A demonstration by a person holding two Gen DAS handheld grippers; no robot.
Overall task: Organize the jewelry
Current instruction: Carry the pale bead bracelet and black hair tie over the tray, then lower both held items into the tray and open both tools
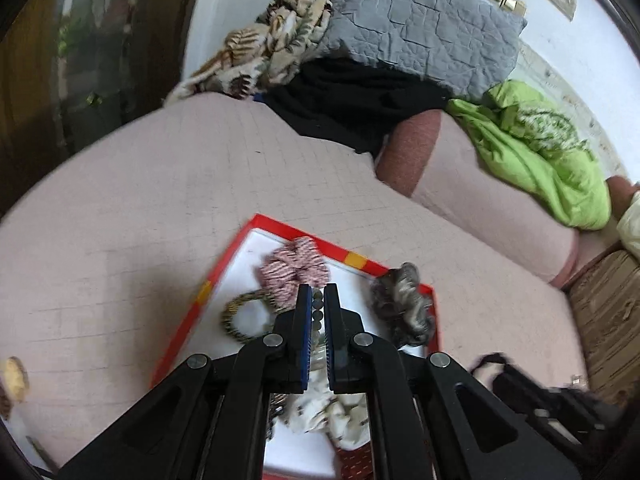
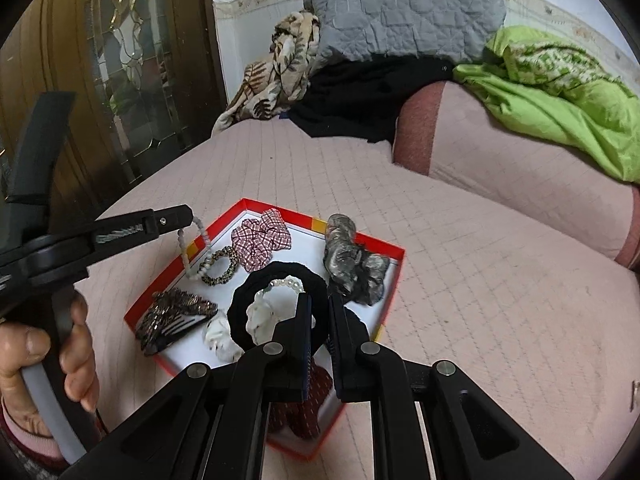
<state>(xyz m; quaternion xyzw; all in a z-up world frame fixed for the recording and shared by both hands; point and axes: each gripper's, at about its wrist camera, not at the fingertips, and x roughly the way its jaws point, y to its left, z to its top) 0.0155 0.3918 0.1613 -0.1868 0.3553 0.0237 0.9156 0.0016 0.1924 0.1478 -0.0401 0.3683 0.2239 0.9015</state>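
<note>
Right wrist view: left gripper (image 2: 188, 216) fingers clamp a bead bracelet (image 2: 191, 252), dangling over the tray's (image 2: 140, 308) left edge on the bed (image 2: 460, 300), probably for placement. Right gripper (image 2: 320, 300) fingers nearly closed, empty, above the black scrunchie (image 2: 240, 304).

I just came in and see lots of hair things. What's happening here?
A person is sorting jewelry and hair ties into a red-edged box on a pink bed cover. The left gripper is shut on a pale bead bracelet that dangles over the box's corner. The right gripper hovers shut over the box, above a black scrunchie, holding nothing.
</note>
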